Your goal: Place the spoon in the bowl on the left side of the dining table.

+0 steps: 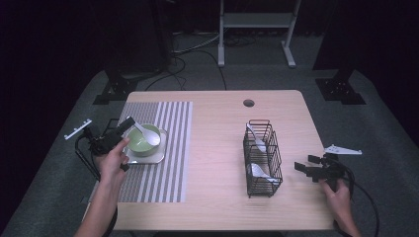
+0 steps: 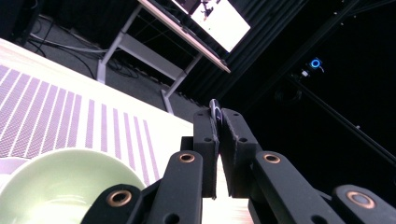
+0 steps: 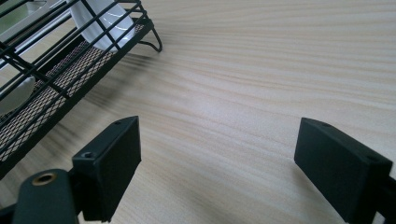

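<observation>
A pale green bowl (image 1: 140, 144) stands on a white square plate (image 1: 150, 159) on the striped placemat (image 1: 163, 148). My left gripper (image 1: 128, 121) is shut on the handle of a white spoon (image 1: 149, 136), whose scoop lies inside the bowl. In the left gripper view the jaws (image 2: 218, 122) pinch the handle tip (image 2: 214, 108), with the bowl (image 2: 60, 186) below them. My right gripper (image 1: 302, 165) is open just right of a black wire basket (image 1: 263, 153), low over bare wood (image 3: 224, 154).
The wire basket (image 3: 42, 88) holds white spoons (image 1: 258, 140), one of them (image 3: 105, 21) seen through its bars. A round hole (image 1: 248, 103) sits near the table's far edge. Beyond the table are a white frame stand (image 1: 257, 22) and floor cables.
</observation>
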Available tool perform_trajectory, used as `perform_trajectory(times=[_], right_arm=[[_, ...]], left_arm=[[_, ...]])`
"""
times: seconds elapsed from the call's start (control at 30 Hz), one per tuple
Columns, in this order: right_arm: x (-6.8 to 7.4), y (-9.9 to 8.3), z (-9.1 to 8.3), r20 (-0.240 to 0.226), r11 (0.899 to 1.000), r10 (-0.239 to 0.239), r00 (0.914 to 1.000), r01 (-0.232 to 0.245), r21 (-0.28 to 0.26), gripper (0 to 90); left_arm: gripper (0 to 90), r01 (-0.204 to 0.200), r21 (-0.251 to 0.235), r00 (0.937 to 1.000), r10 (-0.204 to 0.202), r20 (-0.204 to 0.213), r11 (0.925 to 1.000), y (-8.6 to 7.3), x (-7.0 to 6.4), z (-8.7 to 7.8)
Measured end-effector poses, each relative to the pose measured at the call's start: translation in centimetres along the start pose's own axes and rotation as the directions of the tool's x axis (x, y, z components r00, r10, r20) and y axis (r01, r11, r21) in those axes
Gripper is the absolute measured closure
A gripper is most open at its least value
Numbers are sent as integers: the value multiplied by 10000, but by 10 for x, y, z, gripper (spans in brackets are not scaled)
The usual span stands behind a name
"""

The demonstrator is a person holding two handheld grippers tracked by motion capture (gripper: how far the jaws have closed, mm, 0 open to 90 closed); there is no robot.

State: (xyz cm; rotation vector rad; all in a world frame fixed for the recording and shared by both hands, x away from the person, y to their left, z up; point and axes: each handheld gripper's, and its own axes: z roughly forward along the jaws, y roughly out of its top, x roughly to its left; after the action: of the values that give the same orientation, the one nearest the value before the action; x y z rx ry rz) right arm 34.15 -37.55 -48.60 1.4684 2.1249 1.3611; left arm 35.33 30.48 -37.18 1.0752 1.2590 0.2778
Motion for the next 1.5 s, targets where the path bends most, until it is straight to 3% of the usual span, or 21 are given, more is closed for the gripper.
perform_trajectory(times=[1.5], right_arm=[[-1,0,0,49,10000,68,10000,-68,-55,136]], left_arm=[[850,322,-489,9970,-355,-693,9983,16,27,-7]])
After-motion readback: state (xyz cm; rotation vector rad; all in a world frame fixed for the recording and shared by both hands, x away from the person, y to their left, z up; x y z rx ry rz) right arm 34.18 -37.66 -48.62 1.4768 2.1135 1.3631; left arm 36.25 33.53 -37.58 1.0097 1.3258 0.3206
